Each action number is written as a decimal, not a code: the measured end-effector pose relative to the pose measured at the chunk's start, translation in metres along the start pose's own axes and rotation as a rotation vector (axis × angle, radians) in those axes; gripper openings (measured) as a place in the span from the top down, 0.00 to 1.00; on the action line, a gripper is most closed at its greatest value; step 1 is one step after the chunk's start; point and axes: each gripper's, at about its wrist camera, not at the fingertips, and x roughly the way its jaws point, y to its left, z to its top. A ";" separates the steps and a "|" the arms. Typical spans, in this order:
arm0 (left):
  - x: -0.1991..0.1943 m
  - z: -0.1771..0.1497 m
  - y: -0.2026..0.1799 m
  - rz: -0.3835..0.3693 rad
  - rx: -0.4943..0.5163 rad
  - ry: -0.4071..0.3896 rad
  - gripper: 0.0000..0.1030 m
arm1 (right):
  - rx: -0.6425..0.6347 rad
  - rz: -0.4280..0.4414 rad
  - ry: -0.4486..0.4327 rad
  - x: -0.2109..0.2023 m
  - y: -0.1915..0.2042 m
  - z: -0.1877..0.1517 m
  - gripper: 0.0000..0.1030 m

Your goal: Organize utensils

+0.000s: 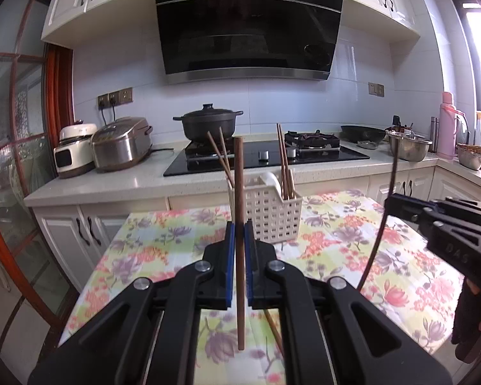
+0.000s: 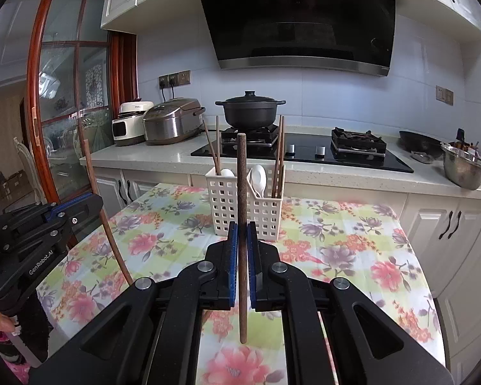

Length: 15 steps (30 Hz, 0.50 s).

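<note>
A white slotted utensil basket (image 1: 269,211) (image 2: 240,205) stands on the floral tablecloth and holds several brown chopsticks (image 1: 283,160) (image 2: 277,157) and white spoons (image 2: 258,176). My left gripper (image 1: 239,227) is shut on one brown chopstick (image 1: 239,192), held upright in front of the basket. My right gripper (image 2: 243,227) is shut on another brown chopstick (image 2: 241,186), also upright before the basket. Each gripper shows at the edge of the other's view, the right one (image 1: 449,221) and the left one (image 2: 41,224). One more chopstick (image 1: 274,330) lies on the cloth under the left gripper.
The table (image 2: 352,240) has a flowered cloth. Behind it runs a counter with a black hob (image 2: 304,154), a black pot (image 2: 250,112), two rice cookers (image 2: 173,125), a wok (image 2: 420,142) and a steel bowl (image 2: 463,166). A glass door (image 2: 70,96) is at the left.
</note>
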 end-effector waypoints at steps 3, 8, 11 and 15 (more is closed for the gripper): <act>0.013 0.020 0.000 -0.017 0.004 -0.001 0.94 | -0.003 -0.009 0.003 0.015 -0.003 0.015 0.94; 0.035 0.052 0.001 -0.032 0.008 0.001 0.94 | 0.020 -0.028 0.002 0.039 -0.013 0.042 0.94; 0.052 0.073 0.004 -0.048 -0.011 0.011 0.94 | 0.050 -0.019 0.005 0.053 -0.020 0.061 0.94; 0.078 0.107 0.014 -0.070 -0.057 0.019 0.94 | 0.087 -0.030 0.015 0.075 -0.031 0.089 0.94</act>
